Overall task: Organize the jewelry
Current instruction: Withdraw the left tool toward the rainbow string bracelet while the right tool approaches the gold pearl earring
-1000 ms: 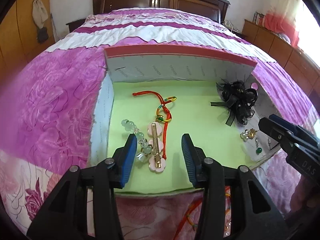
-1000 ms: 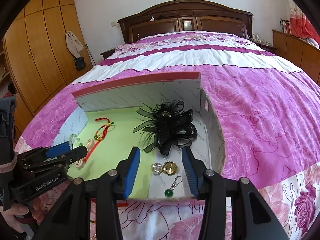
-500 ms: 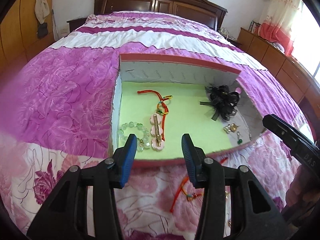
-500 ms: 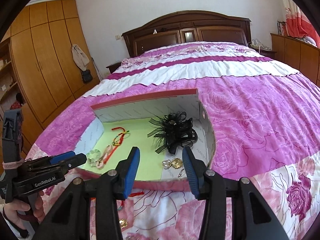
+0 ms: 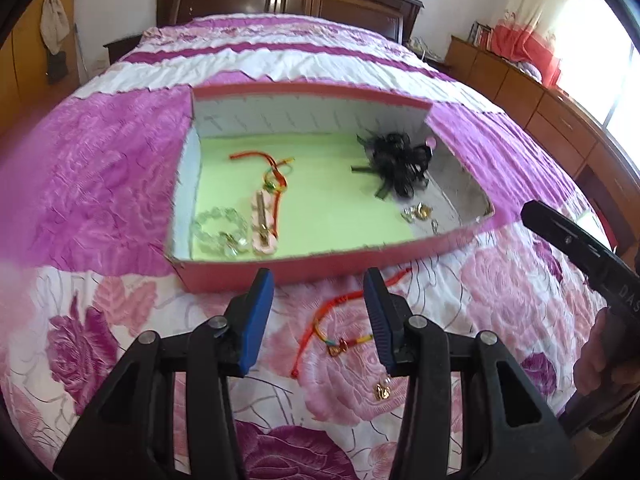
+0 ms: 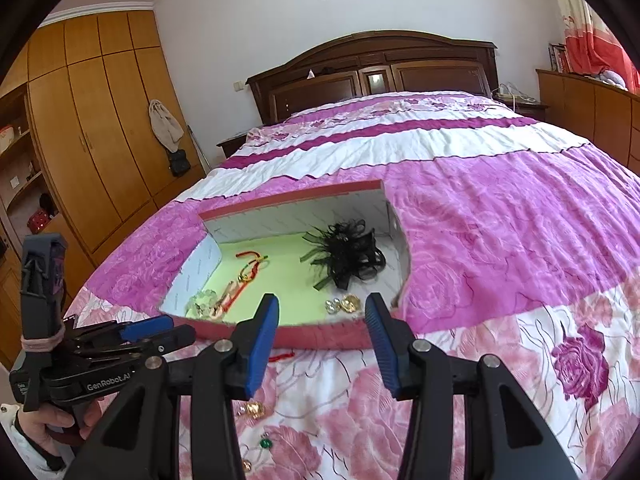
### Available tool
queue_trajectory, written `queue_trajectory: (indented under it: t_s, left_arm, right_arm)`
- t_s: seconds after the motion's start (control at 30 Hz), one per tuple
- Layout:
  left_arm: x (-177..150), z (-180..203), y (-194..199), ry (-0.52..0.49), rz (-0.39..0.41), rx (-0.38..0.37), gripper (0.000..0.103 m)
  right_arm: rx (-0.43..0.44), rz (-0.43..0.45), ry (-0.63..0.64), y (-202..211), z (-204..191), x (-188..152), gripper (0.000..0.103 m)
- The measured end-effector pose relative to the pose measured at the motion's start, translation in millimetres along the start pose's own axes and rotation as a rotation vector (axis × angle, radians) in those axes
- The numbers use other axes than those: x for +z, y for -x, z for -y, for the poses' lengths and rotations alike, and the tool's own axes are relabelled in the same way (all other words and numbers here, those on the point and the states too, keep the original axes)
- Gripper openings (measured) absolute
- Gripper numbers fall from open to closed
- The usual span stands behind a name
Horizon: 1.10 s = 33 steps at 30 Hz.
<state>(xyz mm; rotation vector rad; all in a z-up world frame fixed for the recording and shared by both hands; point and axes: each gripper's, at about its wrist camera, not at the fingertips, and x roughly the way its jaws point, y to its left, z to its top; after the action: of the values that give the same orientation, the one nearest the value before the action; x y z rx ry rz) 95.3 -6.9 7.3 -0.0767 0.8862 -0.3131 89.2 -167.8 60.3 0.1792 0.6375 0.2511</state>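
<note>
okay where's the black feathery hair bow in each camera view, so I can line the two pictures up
Left wrist view: the black hair bow lies at the right end of the pink box, upper right of centre in the picture.
Right wrist view: the same bow sits just right of centre, above the gap of the right gripper.
Shared landmark: the gold earrings lie just in front of the bow in both.

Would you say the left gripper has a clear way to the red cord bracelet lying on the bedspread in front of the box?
Probably yes. The left gripper is open and empty, and the red cord bracelet lies uncovered on the bedspread right between its fingers, outside the box.
</note>
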Motion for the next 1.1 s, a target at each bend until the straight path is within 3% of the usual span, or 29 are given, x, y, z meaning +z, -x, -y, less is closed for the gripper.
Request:
queue_trajectory:
  t_s: [0.4,0.57,0.63,0.7,0.77,1.1]
  left_arm:
    - [-19,7,-38,-0.033,-0.105,0.030,0.038]
    - [-25,12,-45,-0.071,-0.100,0.058,0.036]
    - [-26,11,-47,-0.072,-0.095,0.063,0.030]
    - [-26,9,-48,-0.066,-0.089,0.065,0.011]
    - [-26,6,-49,-0.050,-0.091,0.051,0.000]
    - [-24,2,-31,-0.004,-0.053,0.000,0.000]
  right_arm:
    - [-0.014,-0.041,-0.052,-3,21,-23,0.048]
    - [-0.010,-0.053,-0.074,-6,26,-27,0.048]
    - [-0.009,-0.052,-0.081,-6,27,-29,0.048]
    - [-0.007,-0.054,-0.085,-7,28,-30,0.048]
    - [-0.006,-0.057,-0.088,-7,29,-31,0.048]
    - [-0.005,-0.065,-0.085,-4,26,-34,0.048]
